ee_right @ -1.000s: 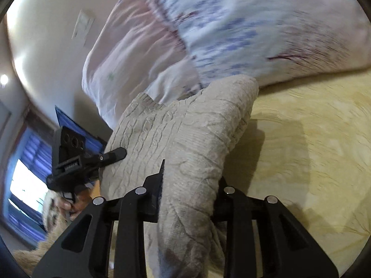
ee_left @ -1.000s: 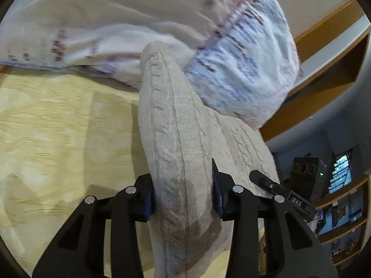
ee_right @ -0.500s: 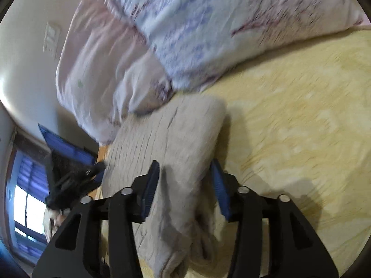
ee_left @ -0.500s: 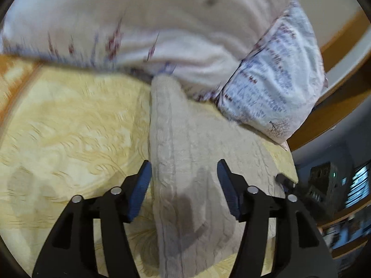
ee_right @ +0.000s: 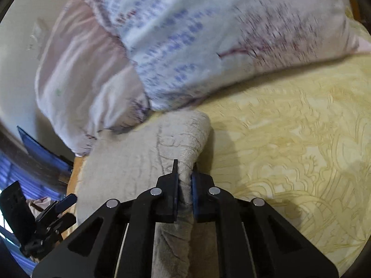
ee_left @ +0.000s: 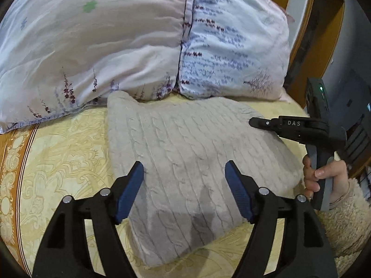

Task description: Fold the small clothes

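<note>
— What's changing?
— The left tongs [ee_left: 184,185] are spreading wide, releasing the cable-knit beige sweater [ee_left: 185,153].
— And the right tongs [ee_right: 184,185]?
— Pinching its folded edge; it's lying on the yellow bedspread [ee_right: 289,139] by the pillows [ee_left: 139,46].

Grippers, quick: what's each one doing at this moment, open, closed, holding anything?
Left gripper: open, jaws wide over the beige knit sweater, gripping nothing.
Right gripper: closed, pinching the sweater's edge.

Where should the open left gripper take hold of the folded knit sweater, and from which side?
Grip the sweater at its near left corner, coming in low from the near side along the bedspread. That rounded edge lies free, while the far edge butts against the pillows. The left gripper hovers open above it; the right gripper already pinches the right edge.
</note>
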Motion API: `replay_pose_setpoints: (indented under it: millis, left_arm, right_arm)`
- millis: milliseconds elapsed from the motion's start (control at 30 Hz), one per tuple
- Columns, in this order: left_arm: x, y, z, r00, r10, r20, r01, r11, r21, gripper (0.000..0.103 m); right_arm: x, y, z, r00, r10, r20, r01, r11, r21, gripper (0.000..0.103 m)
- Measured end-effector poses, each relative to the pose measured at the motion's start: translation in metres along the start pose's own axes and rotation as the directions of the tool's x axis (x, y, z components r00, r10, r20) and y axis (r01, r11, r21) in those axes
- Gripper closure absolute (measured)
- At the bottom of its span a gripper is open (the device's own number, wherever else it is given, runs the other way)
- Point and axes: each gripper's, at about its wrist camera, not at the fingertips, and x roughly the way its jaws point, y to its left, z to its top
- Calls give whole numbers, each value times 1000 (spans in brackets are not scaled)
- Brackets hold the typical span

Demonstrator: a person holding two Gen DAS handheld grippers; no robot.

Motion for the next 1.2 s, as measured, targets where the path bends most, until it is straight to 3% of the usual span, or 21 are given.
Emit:
replay_pose_setpoints:
  millis: [133,267,400,500,600,700,800,933,1100,1200]
  left_arm:
    - [16,-6,-2,999,44,-25,-43,999,15,22]
    - [19,-9,-4,998,66,-13,-66,998,16,19]
    - [-2,-3,-8,998,58,25,-58,998,-8,19]
    - [-20,3,-17,986,156,52,-155,988,-14,18]
    - [-21,11,-27,968,252,21,-251,968,-17,19]
    - [-8,17,-34,958,284,-39,-285,958,-16,19]
    - [4,20,-38,954,293,-69,-295,955,-21,17]
    - [0,21,-40,959,279,-54,-281,959,-36,17]
    - [-23,17,-58,960,281,-16,-281,959,-31,10]
    - [-32,15,-71,957,288,-10,-288,956,-44,7]
  right_arm:
    - [12,-5,-5,999,-24,-30,25,1000,11,92]
    - [-5,9,-8,998,-68,19,69,997,-44,69]
    - [-41,23,-26,996,-24,86,36,990,-139,67]
    - [-60,40,-47,994,19,110,9,970,-245,67]
    - [-67,58,-66,994,25,106,13,939,-343,67]
    - [-53,70,-77,996,-45,71,71,905,-419,67]
    - [-31,70,-85,979,-194,67,203,866,-457,66]
    - [-35,69,-89,972,-212,100,235,873,-427,64]
    - [-63,71,-103,968,-177,176,233,892,-387,32]
    - [-75,73,-113,964,-168,206,236,900,-367,23]
